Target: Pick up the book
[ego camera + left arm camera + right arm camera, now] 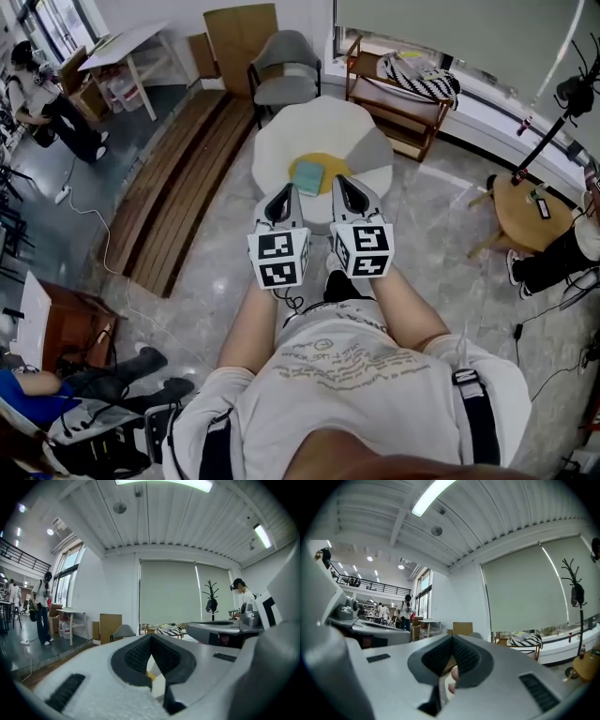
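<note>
The book (307,175) lies on the table (281,141), not picked up yet, and the left gripper (281,195) and right gripper (348,187) are both closed on nothing.

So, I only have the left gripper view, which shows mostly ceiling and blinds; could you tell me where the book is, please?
Observer: The head view shows the teal book lying flat on the yellow centre of a low white table.
Operator: Thank you. Where is my left claw relative to it?
Observer: The left claw points towards the table, with its tip just left of the book's near edge. I can't tell its height above the table.
Operator: And is the right claw holding anything?
Observer: The right gripper view shows the right claw shut, with nothing gripped.
</note>
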The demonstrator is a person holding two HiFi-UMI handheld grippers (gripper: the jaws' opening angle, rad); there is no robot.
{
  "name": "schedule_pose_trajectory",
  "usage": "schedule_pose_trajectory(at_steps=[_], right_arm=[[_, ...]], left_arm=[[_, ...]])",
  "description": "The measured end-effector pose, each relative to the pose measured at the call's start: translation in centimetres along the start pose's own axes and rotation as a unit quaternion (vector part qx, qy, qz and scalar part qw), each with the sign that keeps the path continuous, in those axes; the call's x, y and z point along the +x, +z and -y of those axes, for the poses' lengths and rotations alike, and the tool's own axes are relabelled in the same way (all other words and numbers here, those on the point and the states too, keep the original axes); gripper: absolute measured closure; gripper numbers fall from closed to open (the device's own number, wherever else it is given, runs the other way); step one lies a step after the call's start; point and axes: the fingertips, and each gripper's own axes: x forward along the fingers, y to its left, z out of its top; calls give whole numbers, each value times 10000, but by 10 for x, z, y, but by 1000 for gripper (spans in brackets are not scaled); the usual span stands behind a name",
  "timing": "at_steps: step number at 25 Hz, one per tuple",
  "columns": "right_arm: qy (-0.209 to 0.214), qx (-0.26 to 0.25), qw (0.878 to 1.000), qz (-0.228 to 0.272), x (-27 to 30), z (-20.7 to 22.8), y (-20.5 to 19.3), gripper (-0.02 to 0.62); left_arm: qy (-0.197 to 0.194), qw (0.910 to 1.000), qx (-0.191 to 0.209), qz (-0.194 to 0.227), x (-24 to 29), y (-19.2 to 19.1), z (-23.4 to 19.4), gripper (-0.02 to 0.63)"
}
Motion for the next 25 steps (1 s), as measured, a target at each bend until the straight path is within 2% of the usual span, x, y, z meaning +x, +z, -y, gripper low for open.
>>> schedule_pose_trajectory(at_steps=[14, 25], right_arm=[[-94, 173, 9997, -147, 98, 29, -19, 571], [-6, 145, 9993, -351, 187, 52, -20, 571]], left_arm=[[-64, 9997, 58, -226, 86, -14, -38, 592], [-83, 9995, -108, -301, 169, -6, -76, 591]])
